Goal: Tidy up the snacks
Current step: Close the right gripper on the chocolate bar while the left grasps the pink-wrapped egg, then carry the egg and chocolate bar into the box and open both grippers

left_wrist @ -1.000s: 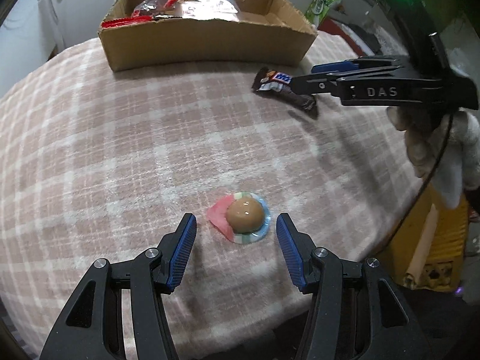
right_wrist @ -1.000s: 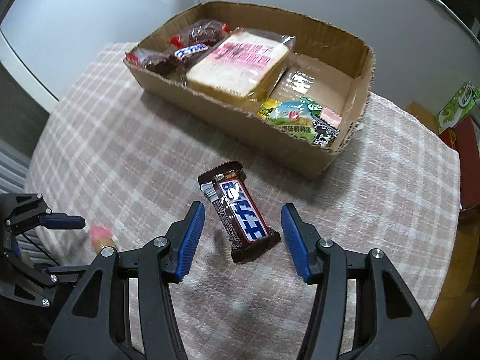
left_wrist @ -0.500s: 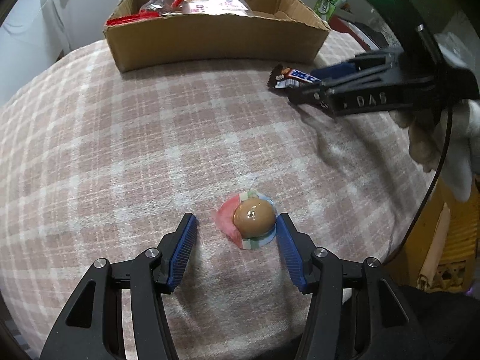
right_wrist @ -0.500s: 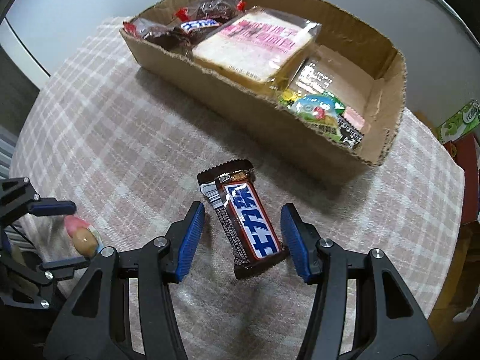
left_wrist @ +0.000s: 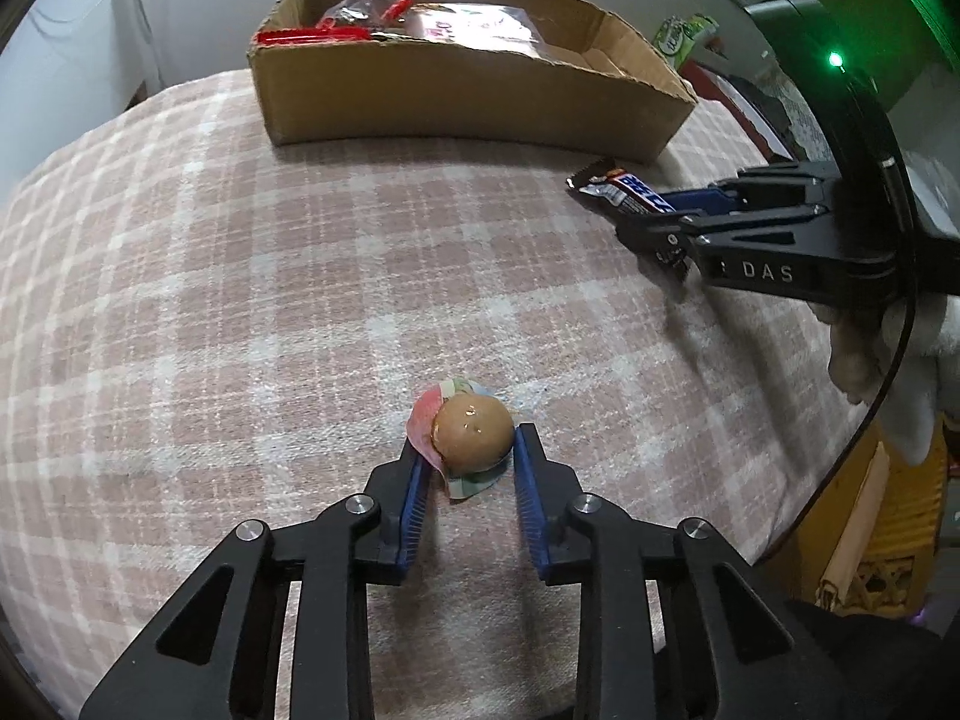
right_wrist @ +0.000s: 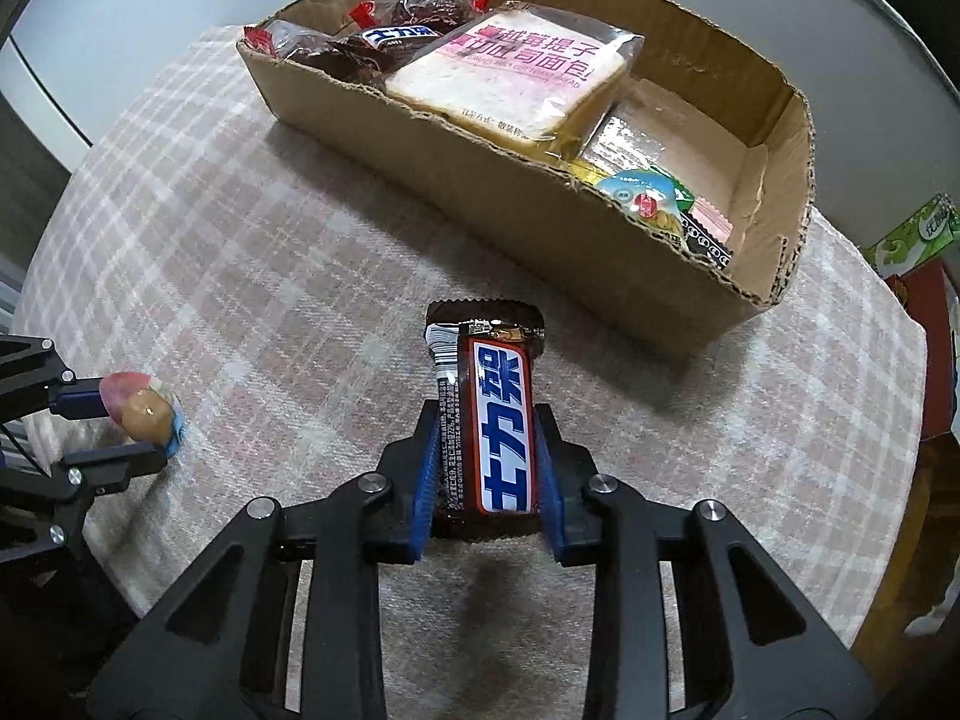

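My left gripper [left_wrist: 467,450] is shut on a small packaged egg snack [left_wrist: 473,427], brown and round in a pink and pale wrapper; it also shows in the right wrist view [right_wrist: 144,409]. My right gripper [right_wrist: 487,420] is shut on a brown chocolate bar [right_wrist: 495,414] with a blue and white label, held just above the checked tablecloth; the bar also shows in the left wrist view [left_wrist: 624,189]. An open cardboard box [right_wrist: 540,192] stands beyond, holding a bread pack [right_wrist: 516,72], dark wrapped snacks [right_wrist: 384,24] and small packets [right_wrist: 648,204].
The pink checked tablecloth [left_wrist: 240,300] covers the round table. The box shows at the far side in the left wrist view [left_wrist: 456,102]. A green carton [right_wrist: 918,234] and a red box stand off the table's right edge.
Both grippers have closed: the left on the egg snack, the right on the chocolate bar, which is now lifted and aligned between the fingers. Both moved nearer the box.
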A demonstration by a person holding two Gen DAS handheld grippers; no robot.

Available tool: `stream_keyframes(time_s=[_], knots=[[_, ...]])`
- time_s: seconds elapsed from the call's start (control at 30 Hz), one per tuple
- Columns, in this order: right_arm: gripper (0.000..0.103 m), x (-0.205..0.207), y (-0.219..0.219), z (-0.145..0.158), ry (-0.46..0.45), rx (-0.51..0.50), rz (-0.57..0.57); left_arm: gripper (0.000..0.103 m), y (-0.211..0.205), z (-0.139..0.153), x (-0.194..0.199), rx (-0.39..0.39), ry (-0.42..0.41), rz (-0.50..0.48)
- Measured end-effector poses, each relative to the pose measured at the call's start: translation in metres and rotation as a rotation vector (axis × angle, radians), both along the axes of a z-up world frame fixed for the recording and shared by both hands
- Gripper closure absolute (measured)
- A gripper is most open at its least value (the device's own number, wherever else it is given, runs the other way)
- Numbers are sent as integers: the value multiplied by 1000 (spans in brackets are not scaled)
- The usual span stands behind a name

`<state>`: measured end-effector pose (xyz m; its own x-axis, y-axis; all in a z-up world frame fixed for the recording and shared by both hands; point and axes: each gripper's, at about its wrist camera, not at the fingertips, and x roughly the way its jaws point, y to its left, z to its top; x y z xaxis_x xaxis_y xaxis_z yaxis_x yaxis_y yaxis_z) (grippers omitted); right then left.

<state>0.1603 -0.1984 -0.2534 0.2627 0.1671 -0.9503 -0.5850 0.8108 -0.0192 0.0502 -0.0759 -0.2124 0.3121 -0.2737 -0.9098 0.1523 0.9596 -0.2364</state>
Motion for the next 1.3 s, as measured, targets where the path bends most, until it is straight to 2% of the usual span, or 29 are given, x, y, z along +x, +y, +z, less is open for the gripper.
stream_keyframes(time_s=[0.4, 0.63, 0.97, 1.17, 1.3], knots=[[74, -16, -14, 12, -1, 57, -58, 79, 34, 11, 4, -26, -21, 64], [74, -15, -27, 42, -32, 111, -82, 79, 29, 37, 13, -17, -76, 55], [74, 11, -39, 93, -117, 176, -152, 79, 20, 83, 68, 14, -218, 17], [74, 30, -38, 108, -155, 193, -185, 79, 13, 97, 97, 17, -270, 3], [74, 44, -38, 108, -163, 189, -202, 79, 12, 94, 114, 10, -273, 3]])
